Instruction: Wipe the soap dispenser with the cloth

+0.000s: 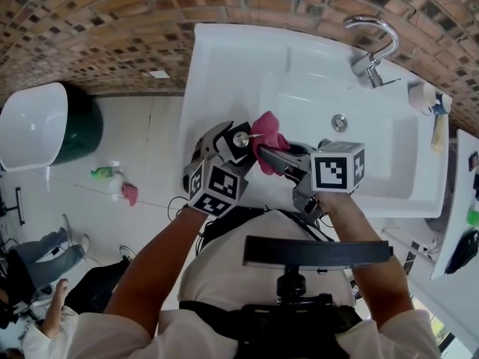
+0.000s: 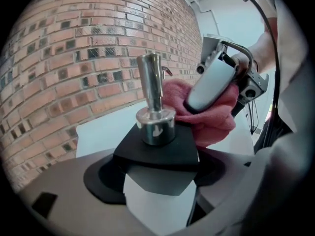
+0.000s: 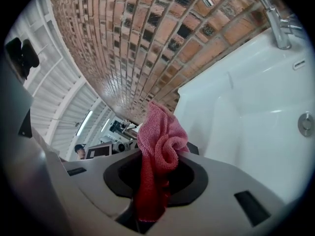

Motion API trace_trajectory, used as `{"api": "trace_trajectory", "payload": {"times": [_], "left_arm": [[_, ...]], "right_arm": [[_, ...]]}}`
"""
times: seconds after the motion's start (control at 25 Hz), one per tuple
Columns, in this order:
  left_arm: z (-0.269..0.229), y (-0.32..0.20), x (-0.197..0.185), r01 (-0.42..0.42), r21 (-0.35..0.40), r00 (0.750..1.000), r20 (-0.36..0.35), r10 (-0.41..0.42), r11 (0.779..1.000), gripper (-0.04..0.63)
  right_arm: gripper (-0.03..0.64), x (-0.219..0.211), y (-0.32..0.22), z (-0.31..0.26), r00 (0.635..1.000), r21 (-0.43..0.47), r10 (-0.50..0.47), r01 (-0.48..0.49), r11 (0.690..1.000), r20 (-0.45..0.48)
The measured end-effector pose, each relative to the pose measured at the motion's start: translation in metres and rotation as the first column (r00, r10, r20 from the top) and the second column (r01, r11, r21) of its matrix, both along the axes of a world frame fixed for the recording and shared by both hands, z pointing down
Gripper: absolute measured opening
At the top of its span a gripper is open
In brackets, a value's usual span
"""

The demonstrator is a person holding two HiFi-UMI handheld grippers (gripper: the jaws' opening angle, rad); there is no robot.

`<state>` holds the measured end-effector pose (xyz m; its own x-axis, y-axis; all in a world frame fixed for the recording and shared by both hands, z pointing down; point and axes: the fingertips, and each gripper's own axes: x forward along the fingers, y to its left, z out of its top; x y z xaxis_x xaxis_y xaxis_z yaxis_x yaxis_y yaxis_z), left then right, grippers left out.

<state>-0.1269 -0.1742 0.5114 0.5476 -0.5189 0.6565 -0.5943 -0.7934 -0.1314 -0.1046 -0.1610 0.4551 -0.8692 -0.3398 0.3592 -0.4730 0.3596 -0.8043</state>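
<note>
The soap dispenser (image 1: 241, 137) has a chrome pump (image 2: 154, 102), a black shoulder and a white body (image 2: 157, 200). My left gripper (image 1: 230, 149) is shut on that body and holds it off the sink's near left rim. In its own view the left gripper (image 2: 157, 186) shows the bottle filling the gap between the jaws. A pink cloth (image 1: 268, 137) is bunched in my right gripper (image 1: 271, 157), which is shut on it. The cloth (image 2: 211, 124) presses against the right side of the pump and shoulder, with a right finger (image 2: 209, 85) behind it. In the right gripper view the cloth (image 3: 160, 141) stands up from the right gripper (image 3: 156, 183).
The white sink (image 1: 389, 163) lies under and right of both grippers, with its drain (image 1: 340, 122) and chrome faucet (image 1: 372, 45). Small items stand on the right rim (image 1: 432, 102). A brick wall (image 1: 112, 21) is behind. A white tub (image 1: 34, 126) and a bottle (image 1: 105, 173) are on the floor at left.
</note>
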Motion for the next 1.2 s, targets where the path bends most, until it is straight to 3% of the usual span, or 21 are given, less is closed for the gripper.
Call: {"api": "trace_trajectory", "payload": {"times": [0.24,0.4,0.56,0.68,0.8,0.92,1.0,1.04,1.12,1.2], "left_arm": [[-0.001,-0.002,-0.004,0.092,-0.022,0.996,0.011,-0.092,0.996,0.395],[-0.003,0.001,-0.004,0.077,-0.042,0.997,0.005,-0.077,0.996,0.397],[-0.007,0.017,0.000,-0.065,-0.072,0.998,0.004,0.065,0.995,0.426],[-0.011,0.032,-0.005,-0.193,-0.082,0.980,0.024,0.195,0.978,0.437],[-0.017,0.043,-0.022,-0.335,-0.067,0.937,0.080,0.340,0.940,0.437],[-0.023,0.029,-0.048,-0.422,-0.035,0.890,0.173,0.421,0.906,0.437],[-0.024,0.013,-0.055,-0.493,-0.024,0.840,0.248,0.483,0.870,0.437],[-0.024,0.006,-0.053,-0.546,-0.021,0.798,0.292,0.528,0.837,0.443],[-0.023,-0.002,-0.042,-0.675,-0.032,0.674,0.380,0.634,0.737,0.452],[-0.013,-0.001,-0.031,-0.787,-0.092,0.516,0.442,0.733,0.610,0.453]], "right_arm": [[0.109,-0.003,0.017,-0.005,0.998,0.010,-0.032,0.033,0.999,-0.056],[0.109,0.003,0.019,-0.008,0.999,0.012,0.001,-0.001,1.000,-0.050],[0.109,0.006,0.019,-0.005,0.999,-0.006,0.009,-0.010,1.000,-0.043],[0.109,0.006,0.017,-0.005,0.999,0.000,0.013,-0.013,1.000,-0.046],[0.109,0.006,0.015,-0.004,0.999,0.005,0.009,-0.009,1.000,-0.053],[0.109,0.005,0.012,-0.002,0.999,0.002,0.007,-0.007,1.000,-0.054],[0.109,0.004,0.011,0.000,0.998,0.002,0.004,-0.004,1.000,-0.059],[0.109,0.004,0.011,0.000,0.998,0.002,0.002,-0.002,1.000,-0.062],[0.109,0.003,0.011,0.001,0.998,0.000,0.002,-0.002,1.000,-0.066],[0.109,0.003,0.011,0.002,0.998,-0.005,0.002,-0.002,1.000,-0.065]]}}
